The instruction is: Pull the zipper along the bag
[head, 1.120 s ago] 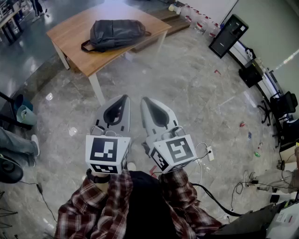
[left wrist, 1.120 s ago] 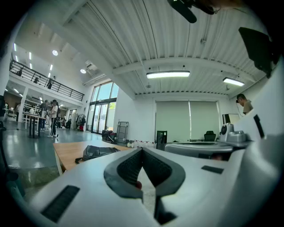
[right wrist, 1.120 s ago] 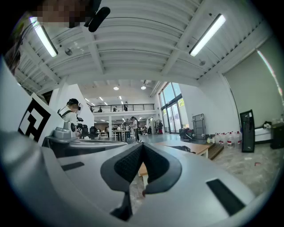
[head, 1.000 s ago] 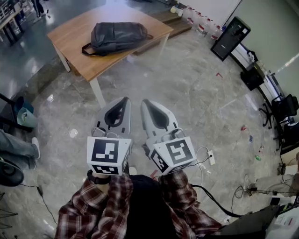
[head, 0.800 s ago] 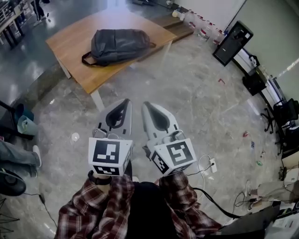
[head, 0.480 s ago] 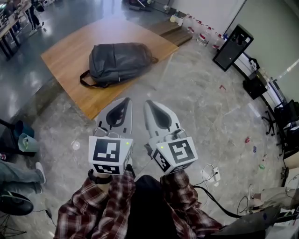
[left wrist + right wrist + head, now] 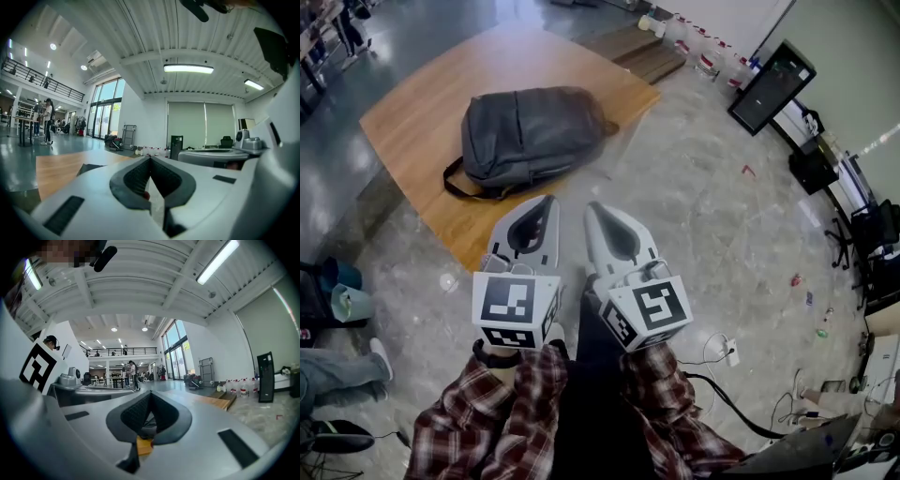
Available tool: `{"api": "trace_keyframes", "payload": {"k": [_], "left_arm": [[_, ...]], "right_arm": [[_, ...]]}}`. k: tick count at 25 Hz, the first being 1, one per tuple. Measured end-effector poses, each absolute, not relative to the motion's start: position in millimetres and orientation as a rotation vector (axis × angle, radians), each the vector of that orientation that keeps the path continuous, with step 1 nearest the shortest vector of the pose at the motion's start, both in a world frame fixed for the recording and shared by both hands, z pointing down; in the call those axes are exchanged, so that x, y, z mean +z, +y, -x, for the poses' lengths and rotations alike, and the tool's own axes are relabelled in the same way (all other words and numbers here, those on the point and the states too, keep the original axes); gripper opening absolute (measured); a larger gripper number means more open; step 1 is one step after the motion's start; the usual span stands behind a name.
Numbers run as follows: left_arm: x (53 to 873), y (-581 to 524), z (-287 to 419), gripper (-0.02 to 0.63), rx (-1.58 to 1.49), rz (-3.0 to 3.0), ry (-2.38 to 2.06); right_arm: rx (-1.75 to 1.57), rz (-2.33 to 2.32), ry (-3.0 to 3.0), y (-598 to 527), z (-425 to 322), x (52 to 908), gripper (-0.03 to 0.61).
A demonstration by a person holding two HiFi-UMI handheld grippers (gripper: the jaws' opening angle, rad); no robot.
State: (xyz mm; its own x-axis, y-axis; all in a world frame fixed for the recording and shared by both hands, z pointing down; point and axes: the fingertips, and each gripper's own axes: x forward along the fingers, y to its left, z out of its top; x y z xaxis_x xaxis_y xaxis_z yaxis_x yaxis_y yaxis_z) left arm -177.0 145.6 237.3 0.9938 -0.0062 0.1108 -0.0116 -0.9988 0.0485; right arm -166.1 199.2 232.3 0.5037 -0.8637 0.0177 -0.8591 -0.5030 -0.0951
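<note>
Lying on the wooden desk (image 7: 403, 112), the grey bag (image 7: 530, 136) sits at the far left. Left claw (image 7: 547, 199) and right claw (image 7: 591, 205), both clenched on nothing, hang side by side nearer, apart from it.

Head view. The bag (image 7: 530, 131) lay on the table (image 7: 398, 117), toward its right end, ahead of the person. The left gripper (image 7: 547, 199) and right gripper (image 7: 592, 207) were held side by side, close together, below the bag in the frame, with their tips at the table's near edge. Behind and right of the table stood a row of bottles (image 7: 701, 58), with a cabinet (image 7: 772, 86) further right. A power strip (image 7: 733, 352) lay on the floor (image 7: 703, 216), right of the right gripper.
</note>
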Motion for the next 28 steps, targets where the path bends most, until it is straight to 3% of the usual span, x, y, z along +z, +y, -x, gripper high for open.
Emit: {"api": "trace_keyframes", "payload": {"k": [17, 22, 28], "left_arm": [[231.2, 72.8, -116.4, 0.008, 0.135, -3.035, -0.416], [240.8, 48.0, -145.6, 0.008, 0.169, -2.957, -0.641], [271.3, -4.3, -120.7, 0.008, 0.257, -2.833, -0.886]], "right_arm": [[-0.101, 2.445, 1.939, 113.5, -134.0, 221.9, 0.008], [-0.181, 2.314, 2.115, 85.6, -177.5, 235.0, 0.008], [-0.312, 2.163, 2.262, 29.5, -175.6, 265.7, 0.008]]}}
